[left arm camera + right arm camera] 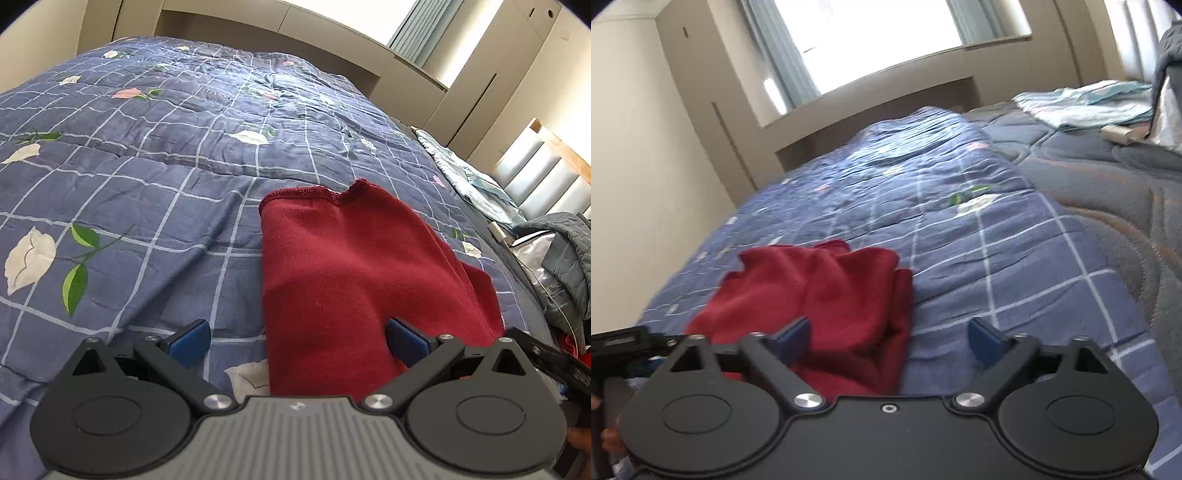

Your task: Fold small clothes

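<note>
Garment [343,273] lengthwise away from tool [297,343]

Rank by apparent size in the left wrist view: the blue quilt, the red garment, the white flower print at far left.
1. Blue quilt, filling most of the view.
2. Red garment, enlarged somewhat by nearness to the camera.
3. White flower print, clearly smallest.

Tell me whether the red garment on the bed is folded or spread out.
Folded, at least partly: the red garment lies doubled on the blue quilt, one layer's edge showing over another. Neither open gripper holds it.
</note>
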Available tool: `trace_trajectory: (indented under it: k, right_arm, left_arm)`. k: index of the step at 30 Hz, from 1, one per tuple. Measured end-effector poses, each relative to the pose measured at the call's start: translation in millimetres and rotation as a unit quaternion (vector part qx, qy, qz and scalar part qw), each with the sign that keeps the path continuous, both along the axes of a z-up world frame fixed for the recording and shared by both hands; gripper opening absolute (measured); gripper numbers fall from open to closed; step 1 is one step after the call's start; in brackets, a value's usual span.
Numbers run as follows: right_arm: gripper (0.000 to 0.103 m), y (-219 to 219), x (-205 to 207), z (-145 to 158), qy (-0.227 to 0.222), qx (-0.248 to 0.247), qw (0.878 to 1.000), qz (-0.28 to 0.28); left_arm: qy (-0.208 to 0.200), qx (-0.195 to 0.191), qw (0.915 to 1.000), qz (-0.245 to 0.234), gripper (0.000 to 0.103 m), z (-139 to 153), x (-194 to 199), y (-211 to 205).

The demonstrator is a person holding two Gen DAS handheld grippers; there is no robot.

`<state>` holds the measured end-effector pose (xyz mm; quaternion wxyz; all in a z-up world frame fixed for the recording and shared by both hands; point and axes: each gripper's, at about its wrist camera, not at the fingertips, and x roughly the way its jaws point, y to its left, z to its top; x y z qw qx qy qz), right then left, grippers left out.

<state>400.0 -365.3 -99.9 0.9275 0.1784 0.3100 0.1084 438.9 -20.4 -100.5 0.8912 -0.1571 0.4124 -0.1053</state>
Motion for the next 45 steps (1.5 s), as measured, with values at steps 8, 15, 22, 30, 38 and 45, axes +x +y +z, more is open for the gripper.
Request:
trace_trajectory:
  k: [8, 15, 22, 30, 38, 45]
  right_arm:
    - [0.102, -8, 19, -3, 0.037, 0.063, 0.997, 0.023]
    - [0.103, 5, 31, -13, 0.047, 0.065, 0.997, 0.011]
    - [0.097, 7, 14, -19, 0.025, 0.092, 0.995, 0.013]
    - [0.076, 1, 6, -23, 0.019, 0.126, 0.992, -0.002]
    - [0.054, 9, -2, -22, 0.003, 0.111, 0.994, -0.003]
    - [0.045, 6, -3, -27, 0.000, 0.112, 0.994, -0.013]
  left_arm:
    - [0.005, 0.011, 0.9998, -0.014, 0.102, 8, -2, -1]
    - [0.006, 0.006, 0.9997, -0.022, 0.103, 3, -2, -1]
    - [0.009, -0.015, 0.9996, -0.021, 0.103, -4, -5, 5]
    - [0.044, -0.029, 0.9985, -0.016, 0.102, -1, -2, 9]
    - [0.047, -0.030, 0.9983, -0.014, 0.082, 11, -11, 2]
    - [0.019, 0.026, 0.9992, -0.024, 0.070, 25, -23, -20]
